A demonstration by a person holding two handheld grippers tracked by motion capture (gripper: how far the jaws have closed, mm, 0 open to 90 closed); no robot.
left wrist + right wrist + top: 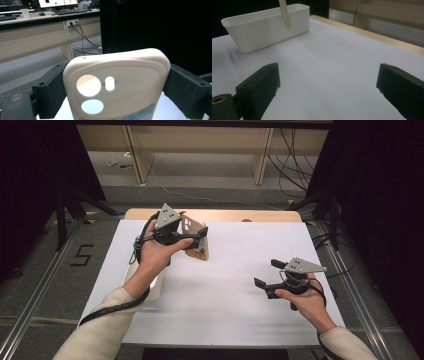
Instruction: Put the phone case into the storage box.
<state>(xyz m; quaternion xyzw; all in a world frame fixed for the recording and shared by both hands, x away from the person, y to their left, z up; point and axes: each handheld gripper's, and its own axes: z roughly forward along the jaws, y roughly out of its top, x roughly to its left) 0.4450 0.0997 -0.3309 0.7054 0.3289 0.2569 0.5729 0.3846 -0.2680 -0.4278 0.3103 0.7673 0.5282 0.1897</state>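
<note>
You have one phone case (117, 85) and one white bin (265, 26) on this counter (225, 295), and a hand-held gripper in each hand, two in all.

Your left hand-held gripper (192, 237) is clamped on the phone case. In the left gripper view both black jaws press against the case's two long edges, so they stand as far apart as the case is wide. The case is cream-coloured, with two round cut-outs and one small oblong cut-out near its top, and a patch of bluish pattern at its lower edge. In the high view you hold it up off the white surface, near the far left part of the counter, standing on edge and tilted a little. The right gripper view shows it as a thin pale strip hanging in front of the bin's far rim; whether it touches the bin cannot be told.

The bin is long, shallow and open-topped, and it stands on the left side of the counter, largely under your left forearm in the high view.

Your right hand-held gripper (267, 275) is spread wide with nothing between its jaws. It hovers low over the bare right part of the counter, well apart from the case and the bin.
</note>
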